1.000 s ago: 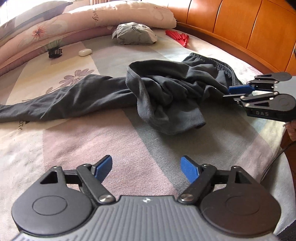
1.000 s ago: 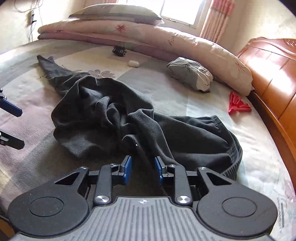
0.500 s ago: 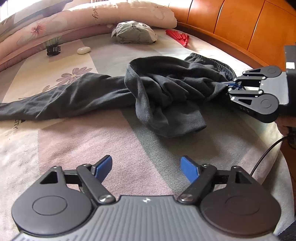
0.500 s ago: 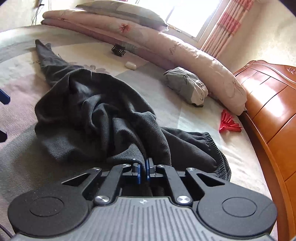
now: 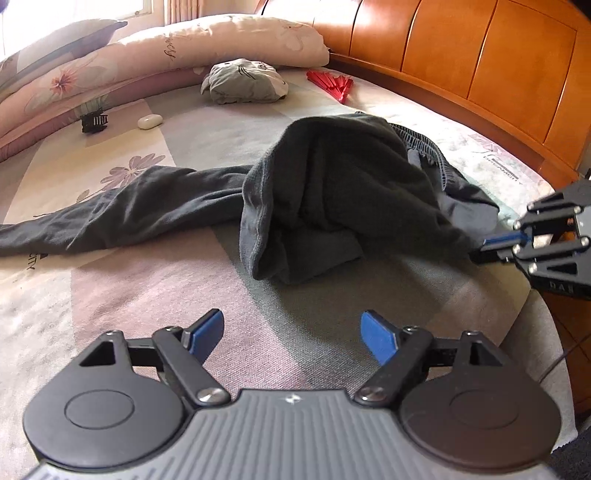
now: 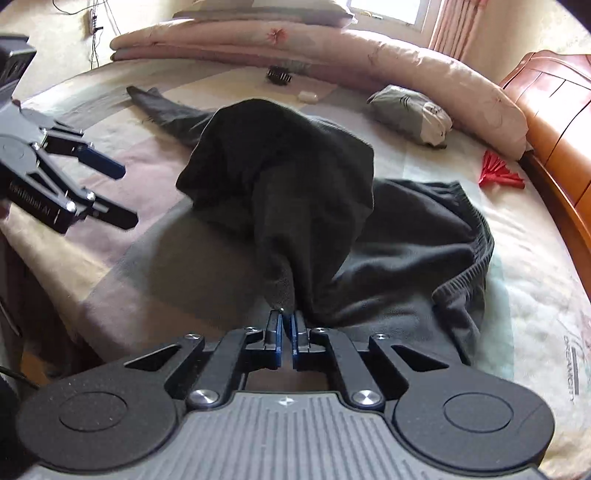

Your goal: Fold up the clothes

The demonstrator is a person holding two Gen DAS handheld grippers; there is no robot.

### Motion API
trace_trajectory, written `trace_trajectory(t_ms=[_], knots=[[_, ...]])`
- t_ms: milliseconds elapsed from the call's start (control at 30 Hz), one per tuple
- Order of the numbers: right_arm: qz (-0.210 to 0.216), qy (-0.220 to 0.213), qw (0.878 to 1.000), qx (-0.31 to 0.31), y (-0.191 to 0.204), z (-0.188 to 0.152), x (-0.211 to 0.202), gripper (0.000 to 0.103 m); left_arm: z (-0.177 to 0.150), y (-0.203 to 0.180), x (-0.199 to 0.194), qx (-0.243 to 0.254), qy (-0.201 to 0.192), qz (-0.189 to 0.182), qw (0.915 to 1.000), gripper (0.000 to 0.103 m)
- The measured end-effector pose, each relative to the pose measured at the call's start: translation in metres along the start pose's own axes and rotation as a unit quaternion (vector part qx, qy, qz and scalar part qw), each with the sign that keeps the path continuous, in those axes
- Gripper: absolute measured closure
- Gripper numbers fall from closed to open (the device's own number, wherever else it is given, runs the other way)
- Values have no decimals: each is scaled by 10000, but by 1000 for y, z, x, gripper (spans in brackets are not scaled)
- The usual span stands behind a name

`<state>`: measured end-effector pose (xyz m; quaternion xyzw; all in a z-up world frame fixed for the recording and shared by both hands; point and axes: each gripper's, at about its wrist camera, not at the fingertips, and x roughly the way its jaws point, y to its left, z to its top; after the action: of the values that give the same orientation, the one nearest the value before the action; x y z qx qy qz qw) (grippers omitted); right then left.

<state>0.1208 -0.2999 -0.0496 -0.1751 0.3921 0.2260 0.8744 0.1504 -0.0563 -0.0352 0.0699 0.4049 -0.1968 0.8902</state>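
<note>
A home bedroom: a wide bed (image 5: 155, 280) under a floral sheet, rolled quilt (image 6: 369, 51) and pillow (image 6: 266, 9) at twelve o'clock, polished wooden headboard (image 5: 480, 62) at two o'clock, pink-curtained window (image 6: 388, 7) behind

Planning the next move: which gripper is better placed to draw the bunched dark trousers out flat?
Right. The right gripper is shut on the trousers, lifting them; the left gripper hangs open over bare bedspread.

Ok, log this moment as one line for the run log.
task: fold clothes | right gripper: shut on dark trousers, cloth pulled taut | left gripper: open, empty, above bed
</note>
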Motion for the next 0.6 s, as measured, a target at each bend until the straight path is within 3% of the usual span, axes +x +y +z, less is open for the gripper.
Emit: trace_trajectory(t_ms=[100,267,400,500,600], knots=[[-127,86,9999,-31,2,-10,-5,96,1,-3,0,32,-9,-25,10000,21],[-760,-292,9958,431,-33,-2,-13,88,1,-7,0,72,-3,-63,10000,21],[-1512,-240,9863,609,-70,3,13,77,0,-8,1,61,30,-56,10000,21],[-1841,-5,9810,605,-91,0,42,61,-2,-7,2,54,83,-27,9999,21],[-2095,173,9769,378,-96,-8,65,61,-3,-4,3,37,136,24,9999,21]])
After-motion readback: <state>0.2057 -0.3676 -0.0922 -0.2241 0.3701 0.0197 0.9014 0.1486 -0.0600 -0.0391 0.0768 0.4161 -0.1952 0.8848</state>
